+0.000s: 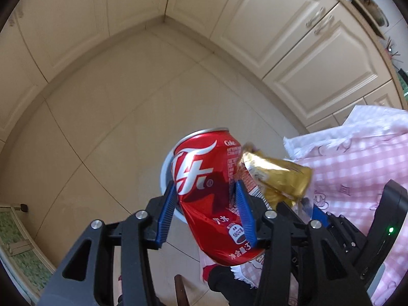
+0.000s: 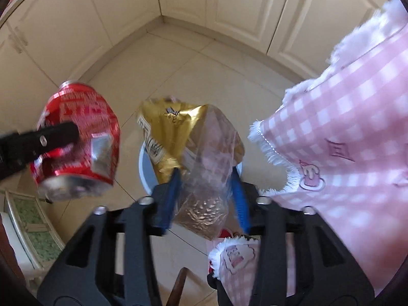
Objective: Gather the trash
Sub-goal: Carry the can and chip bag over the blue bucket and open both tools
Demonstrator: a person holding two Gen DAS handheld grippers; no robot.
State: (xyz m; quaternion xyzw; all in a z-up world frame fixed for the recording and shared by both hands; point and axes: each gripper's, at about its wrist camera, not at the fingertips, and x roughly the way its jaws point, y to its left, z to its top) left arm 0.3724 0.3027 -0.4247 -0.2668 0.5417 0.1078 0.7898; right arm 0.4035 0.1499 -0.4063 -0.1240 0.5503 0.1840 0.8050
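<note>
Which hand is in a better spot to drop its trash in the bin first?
Right, probably. In its view the bag between the right hand-held gripper hangs straight over the white bin, while the can in the left hand-held gripper sits off to the bin's side.

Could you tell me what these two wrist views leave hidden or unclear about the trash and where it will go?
- Pale round bin: both views, mostly hidden behind the red can and gold snack bag; contents unseen.
- Gold snack bag: left view, partly behind the can.
- Can's print: right view, motion-blurred.
- Dark object at the lower edge: cut off, unidentifiable.
</note>
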